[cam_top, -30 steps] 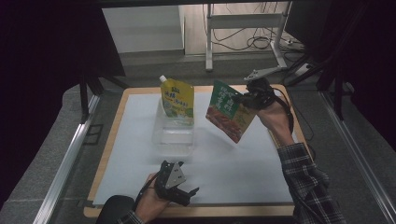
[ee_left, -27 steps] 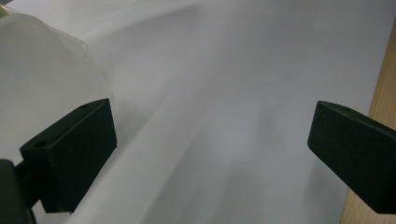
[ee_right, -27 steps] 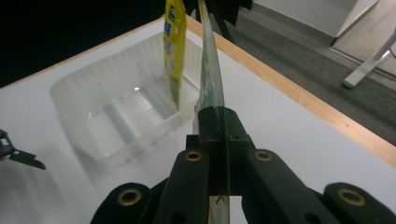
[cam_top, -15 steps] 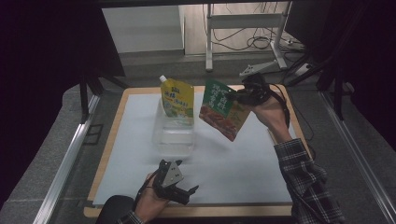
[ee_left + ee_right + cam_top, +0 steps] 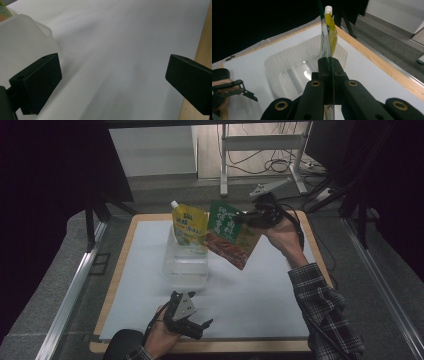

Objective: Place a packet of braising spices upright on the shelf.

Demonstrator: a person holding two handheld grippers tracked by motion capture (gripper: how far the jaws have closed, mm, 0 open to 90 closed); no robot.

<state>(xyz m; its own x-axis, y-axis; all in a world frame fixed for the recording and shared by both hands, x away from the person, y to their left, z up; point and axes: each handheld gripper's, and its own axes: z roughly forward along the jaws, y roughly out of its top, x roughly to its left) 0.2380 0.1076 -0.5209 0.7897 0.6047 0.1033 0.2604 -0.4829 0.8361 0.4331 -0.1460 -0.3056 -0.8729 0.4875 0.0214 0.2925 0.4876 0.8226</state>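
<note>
Table (image 5: 280, 320): wooden-edged board under a white sheet; carries the container and, near its front edge, the left hand.
White sheet (image 5: 130, 50): in the left gripper view it spans the space between the two jaws; the wooden edge shows at far right.
Clear container (image 5: 186, 262): translucent plastic tub standing on the sheet, left of centre. In the right gripper view (image 5: 294, 72) it lies directly below and beyond the held pouch. In the left gripper view its wall (image 5: 22, 45) stands just beside the left-hand jaw.
Green pouch (image 5: 231, 235): flat green-and-red packet, held in the air, tilted, lower corner pointing down toward the sheet. It hangs just right of the container and beside the yellow pouch. The right gripper view shows it edge-on (image 5: 325, 45) as a thin vertical line.
Yellow pouch (image 5: 189, 227): spouted pouch standing upright in the container's far end, white cap at top. Also seen in the right gripper view (image 5: 331, 32), just behind the green pouch.
Right gripper (image 5: 252, 217): raised over the far right of the table; jaws clamped on the upper edge of the green pouch.
Left gripper (image 5: 200, 327): low over the sheet near the front edge, well apart from the container; jaws spread wide, nothing between them.
</note>
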